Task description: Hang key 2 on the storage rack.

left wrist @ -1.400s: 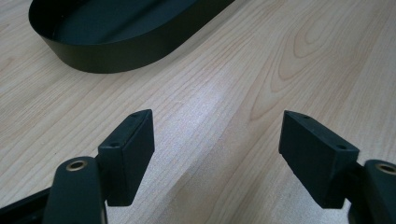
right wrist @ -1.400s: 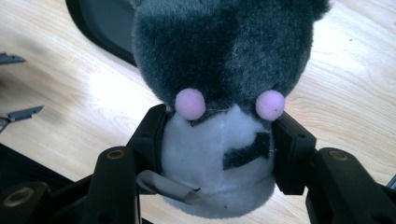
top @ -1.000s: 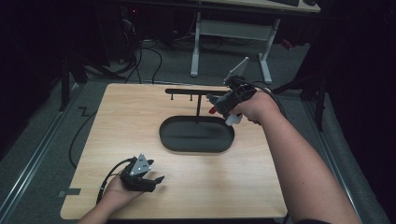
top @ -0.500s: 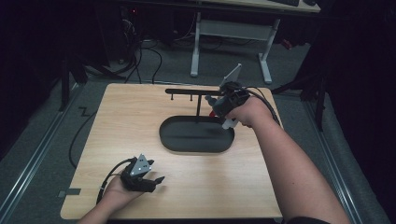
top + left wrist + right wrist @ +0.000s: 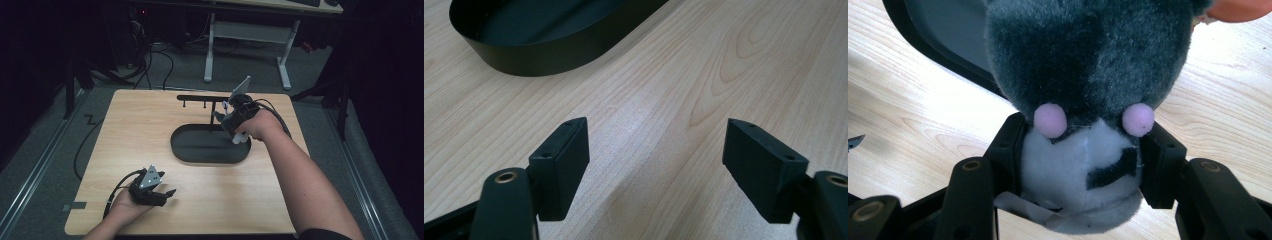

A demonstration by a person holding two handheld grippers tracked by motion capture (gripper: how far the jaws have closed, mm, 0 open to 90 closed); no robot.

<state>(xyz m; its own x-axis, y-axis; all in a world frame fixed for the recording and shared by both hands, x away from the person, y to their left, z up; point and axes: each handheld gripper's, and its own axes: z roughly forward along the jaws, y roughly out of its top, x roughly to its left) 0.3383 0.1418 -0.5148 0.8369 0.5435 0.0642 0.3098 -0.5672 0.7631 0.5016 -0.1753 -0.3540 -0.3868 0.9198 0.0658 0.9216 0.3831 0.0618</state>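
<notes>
A grey plush toy [image 5: 1088, 55] with pink cheeks and a white muzzle is clamped between the jaws of my right gripper [image 5: 1080, 165], which is shut on it. From above, the right gripper [image 5: 231, 120] hangs over the right end of a black oval tray [image 5: 186, 150]. My left gripper [image 5: 167, 192] rests on the table near the front left, with nothing in it. Seen along its own jaws, the left gripper [image 5: 656, 137] stands wide open over bare wood, with the tray's wall [image 5: 549, 55] ahead.
A thin black rack [image 5: 205, 97] with small hooks stands behind the tray. The wooden table [image 5: 320, 200] ends close to the left hand at the front. A cable [image 5: 117, 192] trails from the left gripper. A desk frame [image 5: 247, 30] stands beyond the table.
My right hand has moved left and a little nearer, carrying the plush toy from beside the rack to over the tray's right end. The left gripper has stayed put.
</notes>
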